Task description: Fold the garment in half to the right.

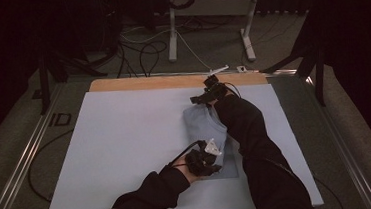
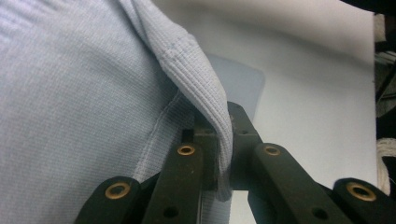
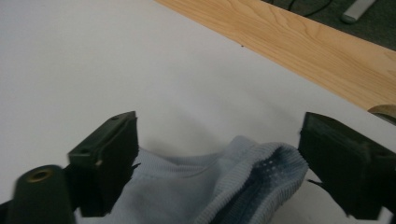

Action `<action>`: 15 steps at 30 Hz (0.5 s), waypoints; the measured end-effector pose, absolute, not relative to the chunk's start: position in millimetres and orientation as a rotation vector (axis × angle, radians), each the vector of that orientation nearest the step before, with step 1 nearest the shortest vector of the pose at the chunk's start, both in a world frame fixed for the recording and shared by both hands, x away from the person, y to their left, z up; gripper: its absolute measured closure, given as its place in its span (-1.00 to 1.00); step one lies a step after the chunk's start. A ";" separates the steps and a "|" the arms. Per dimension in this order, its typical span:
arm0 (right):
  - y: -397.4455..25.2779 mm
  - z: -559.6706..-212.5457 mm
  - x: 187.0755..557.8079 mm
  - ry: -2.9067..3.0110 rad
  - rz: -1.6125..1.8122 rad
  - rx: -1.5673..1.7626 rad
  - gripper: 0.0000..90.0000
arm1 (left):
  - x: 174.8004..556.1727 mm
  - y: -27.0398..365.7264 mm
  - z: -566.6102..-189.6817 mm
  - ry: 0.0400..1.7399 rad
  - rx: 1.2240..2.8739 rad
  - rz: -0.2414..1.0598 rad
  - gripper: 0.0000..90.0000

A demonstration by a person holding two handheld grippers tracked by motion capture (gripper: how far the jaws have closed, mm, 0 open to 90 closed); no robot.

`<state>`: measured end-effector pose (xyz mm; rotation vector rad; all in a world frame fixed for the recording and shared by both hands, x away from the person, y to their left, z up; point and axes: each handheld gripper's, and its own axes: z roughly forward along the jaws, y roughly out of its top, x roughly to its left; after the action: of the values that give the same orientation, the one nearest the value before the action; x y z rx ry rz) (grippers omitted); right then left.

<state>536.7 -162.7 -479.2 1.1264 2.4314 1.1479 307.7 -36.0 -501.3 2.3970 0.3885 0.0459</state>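
A pale blue knit garment [image 1: 206, 125] lies on the white sheet, right of the middle. My left gripper [image 1: 217, 158] is at its near edge, shut on a ribbed fold of the garment [image 2: 205, 88] that rises between the jaws. My right gripper [image 1: 203, 99] is at the garment's far edge, open, with a bunched ribbed edge of the garment [image 3: 243, 179] lying between the two spread fingers [image 3: 114, 154] without being pinched. The person's dark sleeves cover part of the cloth in the high view.
A white sheet [image 1: 126, 139] covers the table, with a strip of bare wood [image 1: 146, 82] along its far edge. Beyond the table, cables and a white stand's legs [image 1: 172, 30] lie on the grey floor. Metal rails run along both sides.
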 end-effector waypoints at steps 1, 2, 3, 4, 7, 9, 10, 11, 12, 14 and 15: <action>-164.7 -478.1 536.1 2.435 1.157 1.112 -0.77 | 308.7 -36.8 -500.7 0.364 2.403 0.052 0.92; -167.0 -476.5 534.9 2.426 1.178 1.113 -0.77 | 309.0 -38.0 -500.8 0.358 2.399 0.046 0.92; -171.0 -474.6 533.3 2.411 1.203 1.120 -0.78 | 310.1 -38.3 -500.3 0.341 2.402 0.050 0.91; -171.0 -474.6 533.3 2.411 1.203 1.120 -0.78 | 310.9 -39.0 -500.1 0.324 2.401 0.047 0.91; -176.7 -471.7 530.8 2.405 1.221 1.122 -0.78 | 312.1 -43.1 -500.0 0.269 2.428 0.040 0.85; -178.5 -471.1 529.5 2.401 1.220 1.127 -0.78 | 311.1 -46.4 -500.1 0.231 2.447 0.045 0.85; -178.5 -471.1 529.5 2.401 1.220 1.127 -0.78 | 311.0 -48.5 -500.1 0.214 2.461 0.050 0.85; -179.4 -470.9 529.0 2.405 1.219 1.123 -0.78 | 310.7 -50.7 -499.9 0.192 2.472 0.047 0.83; -181.3 -471.3 528.4 2.400 1.219 1.127 -0.78 | 310.7 -52.8 -499.6 0.172 2.485 0.045 0.78; -183.3 -472.6 527.7 2.402 1.234 1.135 -0.78 | 310.8 -56.4 -498.9 0.151 2.504 0.045 0.76; -183.3 -472.6 527.7 2.402 1.234 1.135 -0.78 | 310.2 -57.7 -498.6 0.131 2.505 0.046 0.76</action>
<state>527.7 -183.3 -472.6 1.1352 2.4019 1.2340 310.2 -57.7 -498.6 2.5055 0.1309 0.0458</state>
